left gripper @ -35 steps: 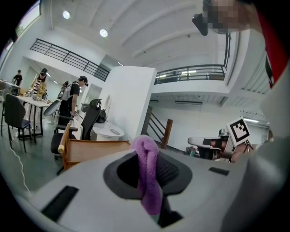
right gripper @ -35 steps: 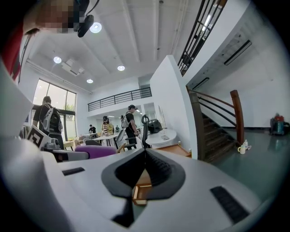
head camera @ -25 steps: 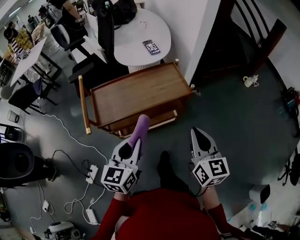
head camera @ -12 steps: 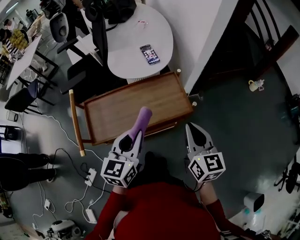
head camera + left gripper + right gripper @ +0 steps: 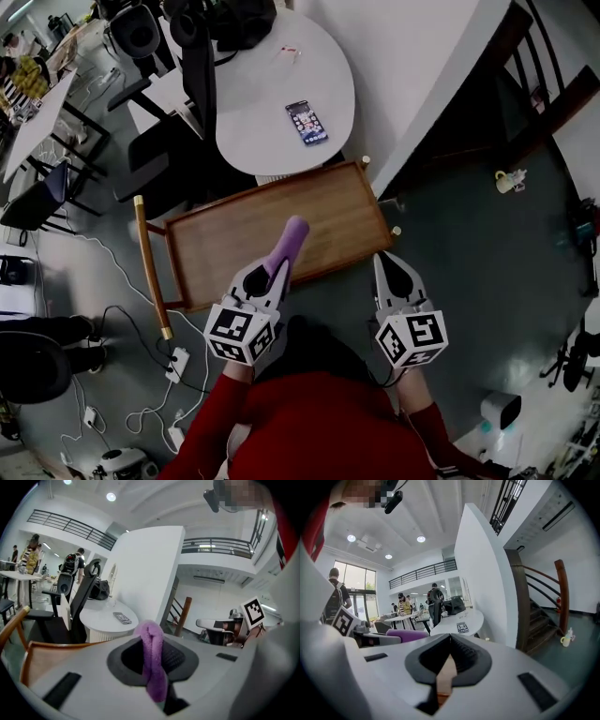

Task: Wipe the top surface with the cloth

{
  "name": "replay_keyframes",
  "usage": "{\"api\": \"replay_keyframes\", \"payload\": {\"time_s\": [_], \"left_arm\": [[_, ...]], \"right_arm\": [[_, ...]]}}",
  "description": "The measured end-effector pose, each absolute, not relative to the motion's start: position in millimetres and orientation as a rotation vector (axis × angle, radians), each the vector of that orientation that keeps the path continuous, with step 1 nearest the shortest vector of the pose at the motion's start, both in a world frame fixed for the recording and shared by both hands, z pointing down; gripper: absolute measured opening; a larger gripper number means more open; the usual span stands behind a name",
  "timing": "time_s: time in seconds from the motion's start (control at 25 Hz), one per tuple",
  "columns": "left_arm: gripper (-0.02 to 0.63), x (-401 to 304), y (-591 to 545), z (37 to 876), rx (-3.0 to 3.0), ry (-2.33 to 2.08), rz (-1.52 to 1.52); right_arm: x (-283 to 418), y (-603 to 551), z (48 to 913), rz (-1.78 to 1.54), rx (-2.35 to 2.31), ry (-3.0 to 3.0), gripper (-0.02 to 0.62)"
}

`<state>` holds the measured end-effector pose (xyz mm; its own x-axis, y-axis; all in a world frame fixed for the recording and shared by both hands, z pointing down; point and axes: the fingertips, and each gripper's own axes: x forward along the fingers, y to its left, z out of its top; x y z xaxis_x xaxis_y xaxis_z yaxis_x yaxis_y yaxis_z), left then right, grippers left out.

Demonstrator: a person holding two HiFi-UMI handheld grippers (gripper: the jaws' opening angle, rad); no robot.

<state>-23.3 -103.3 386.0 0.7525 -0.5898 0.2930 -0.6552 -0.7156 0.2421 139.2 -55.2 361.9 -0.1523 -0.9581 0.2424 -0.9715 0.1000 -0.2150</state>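
Observation:
A wooden trolley with a flat brown top (image 5: pixel 244 239) stands on the grey floor in front of me. My left gripper (image 5: pixel 273 274) is shut on a rolled purple cloth (image 5: pixel 290 240). The cloth sticks out past the jaws and reaches over the near edge of the trolley top. In the left gripper view the purple cloth (image 5: pixel 151 656) fills the space between the jaws. My right gripper (image 5: pixel 387 262) is shut and holds nothing. It hovers just off the trolley's near right corner. The right gripper view shows the purple cloth (image 5: pixel 406 634) to its left.
A white round table (image 5: pixel 272 89) with a phone (image 5: pixel 307 122) stands behind the trolley, with a black office chair (image 5: pixel 199 70) beside it. The trolley's wooden handle (image 5: pixel 150 264) is at the left. Cables and power strips (image 5: pixel 174 364) lie on the floor at the left. A staircase (image 5: pixel 530 84) rises at the right.
Both grippers have come closer to the trolley. The purple cloth, below the trolley's front edge a second ago, now reaches over the top surface.

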Motion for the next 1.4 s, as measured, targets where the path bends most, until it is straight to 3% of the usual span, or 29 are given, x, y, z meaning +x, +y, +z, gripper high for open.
{"api": "replay_keyframes", "payload": {"time_s": [0.48,0.84,1.04,1.4], "left_arm": [[0.057,167.1,-233.3,474.3,2.422,-0.689,0.441],[0.055,201.6,-276.1,541.1,2.227,-0.776,0.74],[0.054,128.8,-307.0,547.8,2.185,-0.967,0.789],[0.054,-138.5,-303.8,559.0,1.936,-1.459,0.913]], "right_arm": [[182.6,-114.4,370.2,0.468,2.045,-2.267,0.012],[194.4,-132.6,387.1,0.597,1.986,-2.246,0.012],[184.0,-155.2,392.8,0.608,1.888,-2.295,0.012],[121.6,-190.6,408.0,0.632,1.64,-2.428,0.012]]}}
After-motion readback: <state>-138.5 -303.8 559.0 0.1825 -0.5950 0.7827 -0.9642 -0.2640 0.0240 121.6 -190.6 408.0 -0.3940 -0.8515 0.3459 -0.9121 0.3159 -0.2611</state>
